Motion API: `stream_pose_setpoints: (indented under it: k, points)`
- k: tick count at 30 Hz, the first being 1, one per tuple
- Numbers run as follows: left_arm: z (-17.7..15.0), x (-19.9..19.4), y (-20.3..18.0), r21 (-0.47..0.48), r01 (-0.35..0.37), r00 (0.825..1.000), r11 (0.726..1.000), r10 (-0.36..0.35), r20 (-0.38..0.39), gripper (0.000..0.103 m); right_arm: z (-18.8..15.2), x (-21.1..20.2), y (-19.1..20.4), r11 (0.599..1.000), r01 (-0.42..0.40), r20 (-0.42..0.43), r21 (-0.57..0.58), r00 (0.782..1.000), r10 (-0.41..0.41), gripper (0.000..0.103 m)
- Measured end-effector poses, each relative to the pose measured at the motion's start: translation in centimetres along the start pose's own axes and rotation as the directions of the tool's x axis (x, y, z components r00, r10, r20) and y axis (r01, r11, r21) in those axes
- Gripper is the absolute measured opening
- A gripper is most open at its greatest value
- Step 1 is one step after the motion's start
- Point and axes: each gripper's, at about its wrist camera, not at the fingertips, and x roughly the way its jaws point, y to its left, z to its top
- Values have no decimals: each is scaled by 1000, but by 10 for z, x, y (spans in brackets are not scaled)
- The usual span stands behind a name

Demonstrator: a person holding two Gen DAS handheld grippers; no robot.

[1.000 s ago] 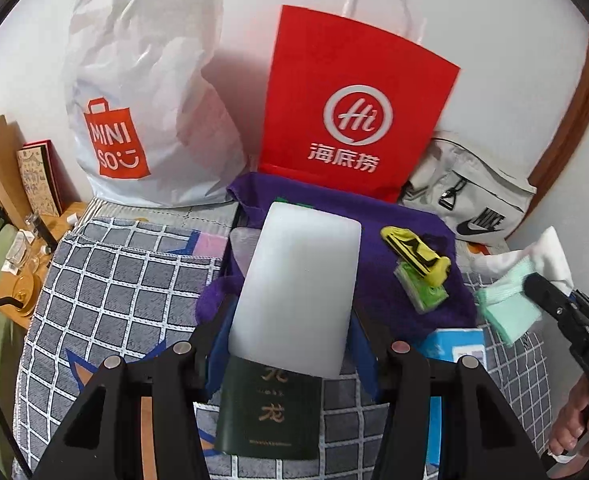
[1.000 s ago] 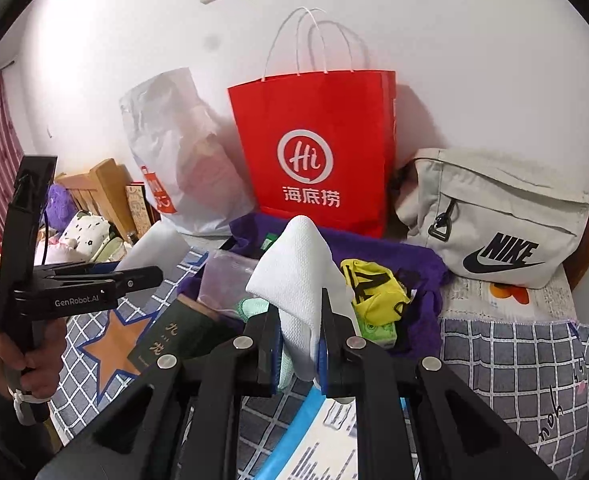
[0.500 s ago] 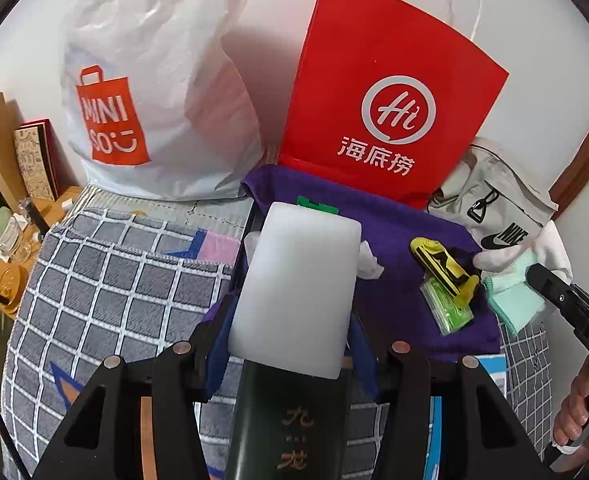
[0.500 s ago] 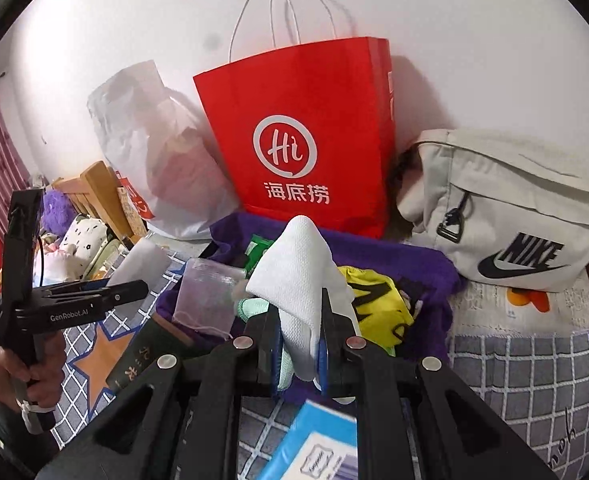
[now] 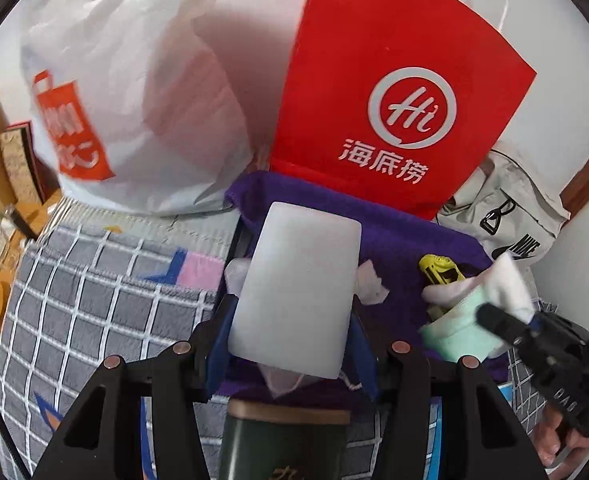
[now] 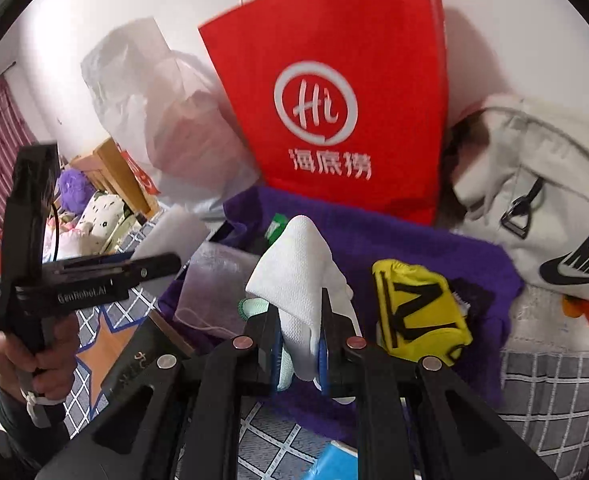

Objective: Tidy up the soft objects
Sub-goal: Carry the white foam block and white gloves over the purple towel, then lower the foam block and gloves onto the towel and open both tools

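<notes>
While the left gripper clamps a white foam block above the purple cloth, the right gripper pinches a white cloth, perhaps with a mint one, beside the yellow pouch

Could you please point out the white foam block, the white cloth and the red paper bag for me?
white foam block (image 5: 298, 288): left wrist view, middle of its flat front face.
white cloth (image 6: 300, 276): right wrist view, textured fold above the jaws.
red paper bag (image 6: 334, 92): right wrist view, front panel beside the logo.
</notes>
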Motion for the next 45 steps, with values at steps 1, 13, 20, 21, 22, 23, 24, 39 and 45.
stream_pose_setpoints:
  k: [1, 13, 20, 21, 22, 23, 24, 39, 45]
  points:
    - [3, 2, -2, 4, -3, 1000, 1000, 3, 0, 51, 0, 5, -1, 1000, -10, -12, -1, 1000, 10, 14]
    - [20, 45, -19, 33, 27, 998, 999, -26, -50, 51, -4, 39, -12, 1000, -15, -107, -17, 994, 13, 14]
    - [19, 69, -18, 39, 39, 995, 998, -36, -92, 51, -9, 56, -11, 998, -24, -164, -60, 986, 13, 14]
    - [19, 72, -17, 42, 37, 995, 998, -32, -99, 51, -9, 59, -11, 998, -22, -171, -66, 985, 11, 14]
    - [19, 74, -17, 45, 37, 994, 998, -32, -102, 51, -10, 62, -11, 997, -23, -180, -68, 984, 10, 14]
    - [18, 75, -16, 47, 36, 994, 998, -31, -104, 52, -10, 64, -12, 997, -25, -187, -66, 982, 12, 15]
    - [18, 77, -15, 47, 32, 994, 998, -27, -108, 52, -11, 66, -13, 998, -24, -193, -64, 981, 12, 15]
    - [17, 94, -22, 72, 24, 991, 997, -14, -136, 54, -10, 67, -15, 997, -4, -190, -71, 982, -9, 27]
    - [16, 104, -30, 73, 24, 986, 997, -11, -166, 59, -8, 63, -15, 997, 9, -171, -82, 985, -23, 45]
